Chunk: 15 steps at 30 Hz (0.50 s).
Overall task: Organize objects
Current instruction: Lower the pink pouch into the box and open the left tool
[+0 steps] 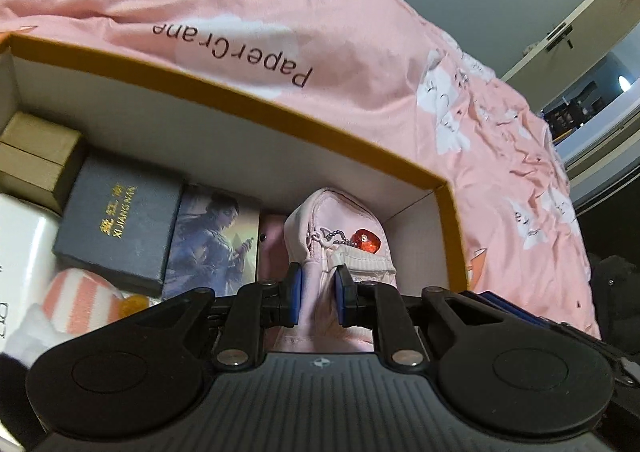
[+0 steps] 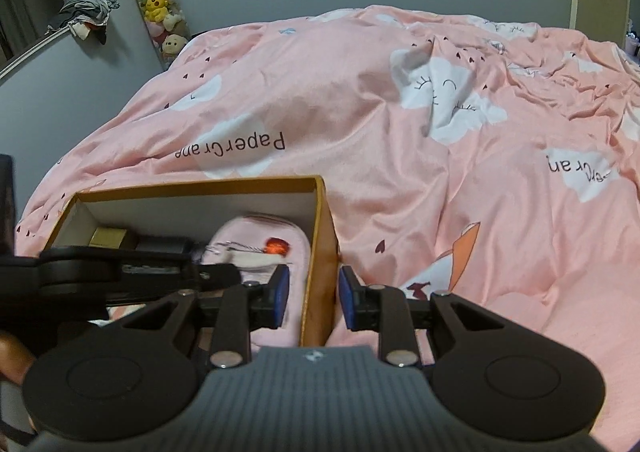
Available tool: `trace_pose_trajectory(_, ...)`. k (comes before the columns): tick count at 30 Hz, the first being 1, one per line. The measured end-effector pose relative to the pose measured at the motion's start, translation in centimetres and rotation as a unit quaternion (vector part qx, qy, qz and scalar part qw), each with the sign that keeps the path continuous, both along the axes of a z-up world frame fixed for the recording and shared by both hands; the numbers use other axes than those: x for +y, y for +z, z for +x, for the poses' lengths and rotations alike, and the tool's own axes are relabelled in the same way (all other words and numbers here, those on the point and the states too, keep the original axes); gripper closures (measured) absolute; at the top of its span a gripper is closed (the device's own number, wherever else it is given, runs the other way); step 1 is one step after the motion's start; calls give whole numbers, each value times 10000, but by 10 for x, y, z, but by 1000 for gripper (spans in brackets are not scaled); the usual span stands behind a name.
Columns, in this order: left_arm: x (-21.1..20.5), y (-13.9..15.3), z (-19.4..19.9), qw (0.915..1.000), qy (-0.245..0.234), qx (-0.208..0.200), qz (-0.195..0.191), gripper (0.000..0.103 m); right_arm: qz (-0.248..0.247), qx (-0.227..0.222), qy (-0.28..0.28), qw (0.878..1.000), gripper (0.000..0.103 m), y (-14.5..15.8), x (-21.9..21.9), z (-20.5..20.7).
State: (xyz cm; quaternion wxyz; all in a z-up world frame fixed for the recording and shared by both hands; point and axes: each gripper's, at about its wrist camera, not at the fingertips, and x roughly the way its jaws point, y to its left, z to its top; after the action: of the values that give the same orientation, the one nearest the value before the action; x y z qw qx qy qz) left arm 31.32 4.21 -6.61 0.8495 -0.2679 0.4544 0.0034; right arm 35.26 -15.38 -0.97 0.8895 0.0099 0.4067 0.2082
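A pink zip pouch [image 1: 340, 220] with a red charm [image 1: 366, 242] stands in the right end of an orange-rimmed cardboard box [image 1: 240, 92] on the bed. My left gripper [image 1: 316, 292] is shut on the pouch's near end, with pink fabric pinched between its blue pads. In the right wrist view the same pouch [image 2: 260, 236] lies inside the box [image 2: 200, 186]. My right gripper [image 2: 313, 296] straddles the box's right wall [image 2: 320, 292]. Its jaws are narrowly parted; a sliver of pouch shows between the left pad and the wall.
Inside the box, left of the pouch, are a picture-printed case [image 1: 216, 236], a dark blue box with gold lettering [image 1: 116, 216], tan boxes [image 1: 36, 156], a pink striped sock [image 1: 80, 300] and a white item [image 1: 20, 252]. A pink duvet [image 2: 400, 132] spreads around. Plush toys [image 2: 160, 4] stand by the wall.
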Motion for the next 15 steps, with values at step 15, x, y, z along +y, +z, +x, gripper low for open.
trace_pose_trajectory(15, -17, -3, 11, 9953, -268, 353, 863, 71, -119, 107, 50, 9999, 68, -11, -1, -1)
